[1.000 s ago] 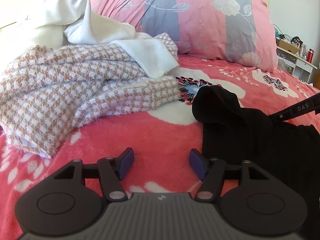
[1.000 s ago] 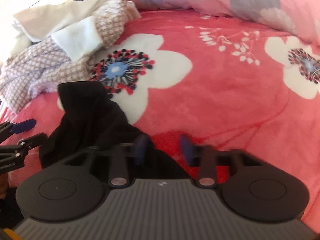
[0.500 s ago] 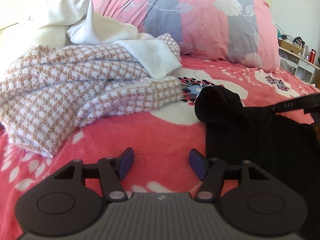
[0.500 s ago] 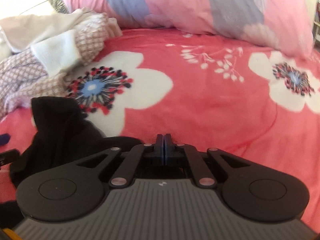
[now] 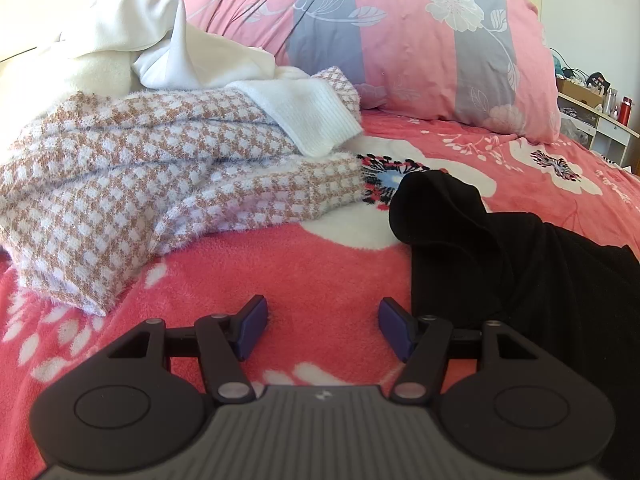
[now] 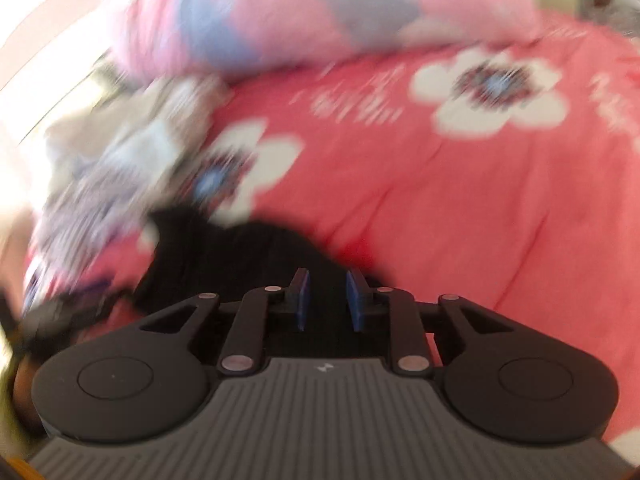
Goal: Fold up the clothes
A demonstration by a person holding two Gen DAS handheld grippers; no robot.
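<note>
Left wrist view showed the left gripper [image 5: 322,326] hovering low over the pink flowered blanket [image 5: 312,264] with its jaws standing wide and nothing between them. Just to its right lay the black garment [image 5: 520,264], bunched and creased, one rounded end turned up toward the pillow [image 5: 400,36]. Farther left sat a checked knit garment [image 5: 160,168] in loose rolls, with white clothes [image 5: 192,56] heaped on and behind it. From the right wrist view, badly blurred, the right gripper [image 6: 326,300] had its jaws narrow but opening, with the black garment under them; whether cloth ran up between the pads I could not tell, though they did not seem to press on any. By my judgement the folding was at an early stage: the black piece was still rumpled, and the checked and white pieces looked untouched.
</note>
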